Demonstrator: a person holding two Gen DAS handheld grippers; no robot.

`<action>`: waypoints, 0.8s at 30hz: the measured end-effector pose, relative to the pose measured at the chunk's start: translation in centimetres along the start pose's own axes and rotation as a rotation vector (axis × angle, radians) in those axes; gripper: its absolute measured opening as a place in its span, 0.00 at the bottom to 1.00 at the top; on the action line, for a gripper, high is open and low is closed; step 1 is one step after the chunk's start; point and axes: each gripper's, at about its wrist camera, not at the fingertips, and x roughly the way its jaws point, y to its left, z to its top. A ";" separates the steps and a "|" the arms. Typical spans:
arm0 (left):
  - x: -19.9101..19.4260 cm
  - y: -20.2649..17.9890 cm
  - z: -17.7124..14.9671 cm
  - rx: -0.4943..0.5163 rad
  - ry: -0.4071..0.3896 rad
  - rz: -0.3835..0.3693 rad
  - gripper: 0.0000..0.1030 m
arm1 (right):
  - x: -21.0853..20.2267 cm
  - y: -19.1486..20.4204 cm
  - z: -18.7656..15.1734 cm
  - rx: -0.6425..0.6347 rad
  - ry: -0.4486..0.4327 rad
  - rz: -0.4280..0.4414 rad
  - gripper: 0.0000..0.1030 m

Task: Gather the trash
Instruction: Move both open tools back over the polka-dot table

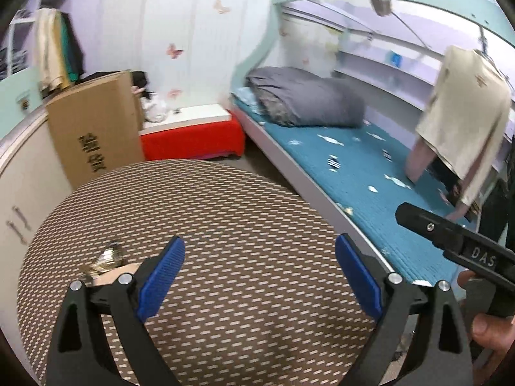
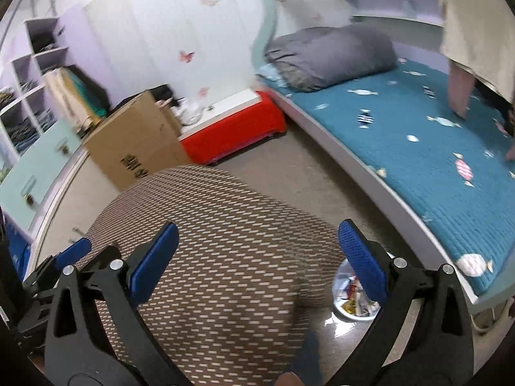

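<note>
Both tongs are spread wide with nothing between their blue pads: the left tongs (image 1: pixel 260 276) hover over a round tabletop (image 1: pixel 225 212) covered in a brown and cream woven pattern, and the right tongs (image 2: pixel 257 257) hover over the same tabletop (image 2: pixel 225 225) nearer its right edge. A crumpled, shiny scrap of wrapper trash (image 1: pixel 104 259) lies on the tabletop just left of the left tongs' left finger, partly hidden behind it, resting beside a pale flat piece that cannot be made out clearly. On the floor to the right of the tabletop, close to the bed frame, sits a pale round trash bin (image 2: pixel 349 302) seen from above, holding a jumble of colourful wrappers; the right tongs' right finger partly covers it. In the left view, the right tool's black body (image 1: pixel 457 244) reaches in from the right edge, gripped by a hand (image 1: pixel 492 331). Beyond the tabletop stands a tall brown cardboard box (image 1: pixel 93 128) with dark printed characters, and next to it a low red bench (image 1: pixel 193 132) with a white top carrying small blurred objects. A bed (image 2: pixel 418 148) with a teal quilted cover printed with candy shapes runs along the right, with a folded grey duvet (image 2: pixel 328 54) at its far end. A cream garment (image 1: pixel 463 115) hangs over the bed. Butterfly stickers (image 1: pixel 174 50) dot the white wall.
</note>
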 end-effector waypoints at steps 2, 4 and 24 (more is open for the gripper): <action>-0.8 1.7 -0.2 -0.020 -0.009 0.031 0.90 | 0.6 2.2 -0.2 -0.041 0.017 0.029 0.94; -1.7 3.8 -0.6 -0.040 -0.021 0.063 0.89 | 1.2 4.5 -0.6 -0.085 0.036 0.059 0.94; -5.2 20.1 -7.4 -0.250 0.024 0.329 0.90 | 11.1 21.4 -7.5 -0.396 0.284 0.228 0.94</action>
